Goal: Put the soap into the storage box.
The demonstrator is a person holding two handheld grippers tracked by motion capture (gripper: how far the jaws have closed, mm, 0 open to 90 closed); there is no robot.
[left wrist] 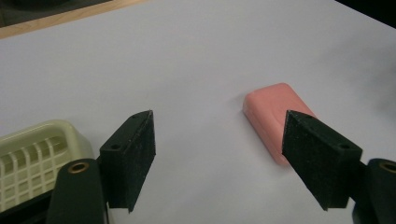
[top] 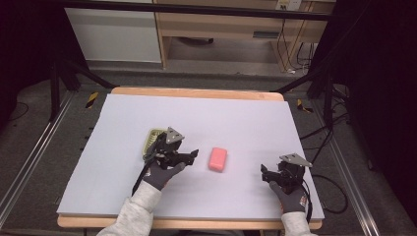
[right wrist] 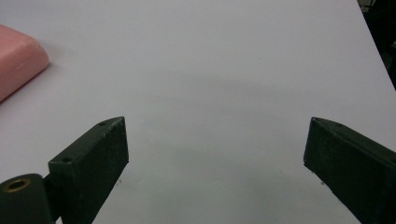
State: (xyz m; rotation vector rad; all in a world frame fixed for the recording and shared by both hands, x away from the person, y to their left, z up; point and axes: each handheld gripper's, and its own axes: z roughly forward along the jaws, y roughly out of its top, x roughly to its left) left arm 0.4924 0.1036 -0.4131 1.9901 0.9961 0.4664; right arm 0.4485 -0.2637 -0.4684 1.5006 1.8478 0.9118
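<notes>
Left gripper is spread wide with nothing between the jaws, hovering low over the grey table cover. Pink soap bar lies flat on the cover just ahead of it and off toward its right-hand jaw — that jaw's tip overlaps the near end of the bar in the left gripper view, but I can't tell if it touches. Cream soap dish, slatted bottom, sits behind and beside its left-hand jaw, close in.

In the high view the left gripper points at the soap bar, with the soap dish on its far side, partly hidden under the tool.

Right gripper is released too, jaws far apart, bare cover between them. It's parked well off to the side; from its own view the bar is forward and left, apart from it.

My read: approach step — the left gripper is lining up on the bar, probably to move it to the dish. No grasp yet.

Next move calls for:
- shift toward the right-hand jaw so the bar is centred between the pads
- straddle the narrow sides, then come down
- squeeze gently — soap likely slips
- lift clear before swinging back over the dish rim
</notes>
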